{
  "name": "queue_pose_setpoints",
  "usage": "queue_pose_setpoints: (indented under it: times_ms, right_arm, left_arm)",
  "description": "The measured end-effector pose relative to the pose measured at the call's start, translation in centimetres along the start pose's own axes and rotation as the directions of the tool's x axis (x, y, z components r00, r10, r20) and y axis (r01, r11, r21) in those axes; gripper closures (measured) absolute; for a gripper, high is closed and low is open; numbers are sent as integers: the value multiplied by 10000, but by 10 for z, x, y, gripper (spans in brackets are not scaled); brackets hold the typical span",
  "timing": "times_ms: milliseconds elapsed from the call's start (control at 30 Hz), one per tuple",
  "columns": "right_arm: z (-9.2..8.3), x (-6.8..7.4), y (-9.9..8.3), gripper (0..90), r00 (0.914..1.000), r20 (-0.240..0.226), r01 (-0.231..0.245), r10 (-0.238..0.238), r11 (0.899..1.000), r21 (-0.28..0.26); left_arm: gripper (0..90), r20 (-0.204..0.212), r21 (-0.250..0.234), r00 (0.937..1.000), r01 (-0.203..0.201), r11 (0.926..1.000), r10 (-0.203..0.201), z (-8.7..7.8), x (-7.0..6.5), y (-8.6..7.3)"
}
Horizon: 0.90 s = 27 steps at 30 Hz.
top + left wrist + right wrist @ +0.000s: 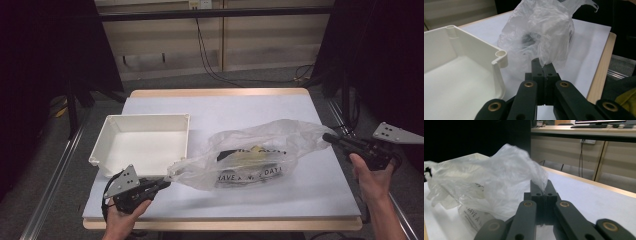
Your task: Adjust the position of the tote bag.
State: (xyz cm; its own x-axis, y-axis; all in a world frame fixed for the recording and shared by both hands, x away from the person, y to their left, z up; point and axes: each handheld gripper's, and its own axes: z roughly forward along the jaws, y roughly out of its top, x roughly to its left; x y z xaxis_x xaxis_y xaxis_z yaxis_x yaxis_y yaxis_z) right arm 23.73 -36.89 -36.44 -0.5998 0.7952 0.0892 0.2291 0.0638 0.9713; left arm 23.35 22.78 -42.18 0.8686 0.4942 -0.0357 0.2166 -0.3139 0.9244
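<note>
An office or lab set up for recording. A tabletop [300,190] with a white cover stands on grey carpet [260,77], flanked by black curtains [45,55] and metal rails [50,170]. Behind it run beige wood-panelled desks [579,147] with cables [205,50] hanging to a wall socket, and a keyboard [590,126] and monitor base on top.

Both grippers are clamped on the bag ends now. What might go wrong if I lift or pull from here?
1. The thin plastic bag may tear where the left gripper and right gripper pinch small bits of film.
2. It lies beside the white bin; swinging could snag the rim.
</note>
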Motion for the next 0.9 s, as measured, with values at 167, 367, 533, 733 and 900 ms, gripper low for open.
queue_pose_setpoints:
  times_ms: [167,367,533,733,900]
  right_arm:
    - [-7,-6,-2,900,9992,404,-16,18,10000,-59]
    - [-5,-9,-7,900,9990,435,-135,129,9998,144]
    - [5,-4,-9,900,9999,118,72,-77,9992,382]
    - [12,2,-9,900,9997,16,223,-224,9983,542]
    - [8,2,-9,900,9998,-89,164,-161,9990,409]
  left_arm:
    - [900,54,38,9999,157,9999,-157,2,-2,-1]
    - [900,113,-107,9997,203,9997,-202,3,1,0]
    - [900,353,-101,9994,48,9999,-44,15,-3,9]
    - [900,571,-102,9984,40,9999,-34,21,-6,10]
    - [841,544,-264,9985,98,9996,-83,15,-7,12]
